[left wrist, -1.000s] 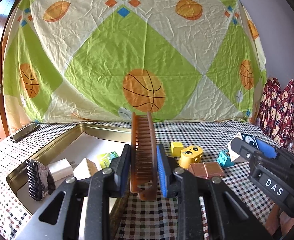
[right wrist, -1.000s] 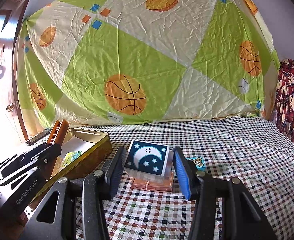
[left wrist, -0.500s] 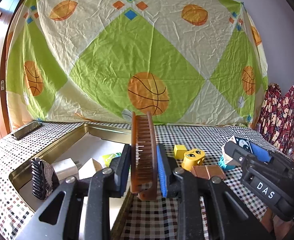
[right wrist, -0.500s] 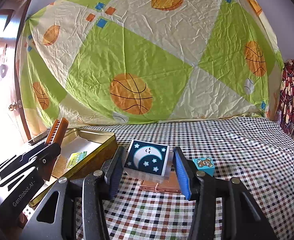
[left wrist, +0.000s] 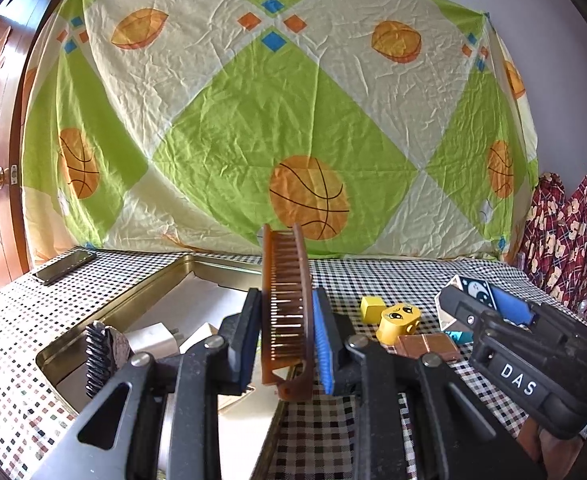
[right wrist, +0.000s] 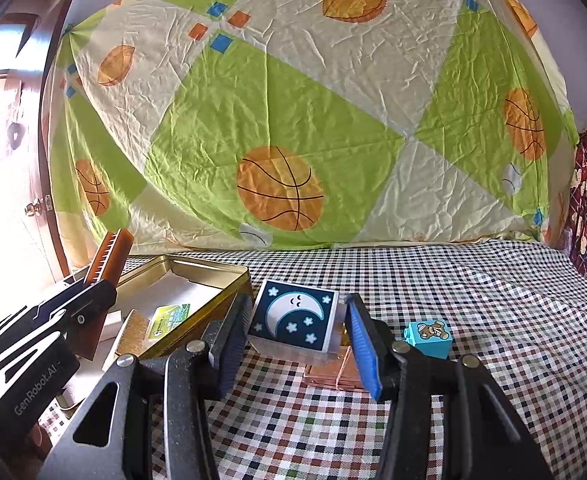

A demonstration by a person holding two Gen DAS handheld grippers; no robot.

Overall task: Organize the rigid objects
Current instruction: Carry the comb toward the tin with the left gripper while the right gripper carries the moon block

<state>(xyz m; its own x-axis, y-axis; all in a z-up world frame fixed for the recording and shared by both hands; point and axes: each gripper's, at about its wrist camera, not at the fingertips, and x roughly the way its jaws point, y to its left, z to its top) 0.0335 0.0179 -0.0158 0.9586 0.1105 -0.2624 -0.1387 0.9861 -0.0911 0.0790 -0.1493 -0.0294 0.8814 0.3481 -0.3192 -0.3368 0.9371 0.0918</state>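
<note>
My left gripper [left wrist: 287, 344] is shut on a brown comb [left wrist: 287, 300], held upright over the right edge of the gold tin tray [left wrist: 133, 304]. The tray holds a black hair clip [left wrist: 95, 354], a white charger [left wrist: 153, 338] and small boxes. My right gripper [right wrist: 295, 336] is shut on a clear block with a moon picture [right wrist: 293, 316], held above the checked cloth beside the tray [right wrist: 197, 272]. A copper-coloured flat piece [right wrist: 333, 372] lies under the block. The right gripper also shows in the left wrist view [left wrist: 477, 300], and the comb in the right wrist view [right wrist: 107, 256].
On the cloth lie a yellow cube [left wrist: 372, 308], a yellow face block [left wrist: 399, 318], a copper piece [left wrist: 429, 346] and a blue bear block [right wrist: 429, 336]. A phone [left wrist: 63, 266] lies at the far left. A patterned sheet hangs behind.
Both grippers have lifted a little with their objects; the left one has tilted upward over the tray edge. The blue bear block has come into view right of the moon block.
</note>
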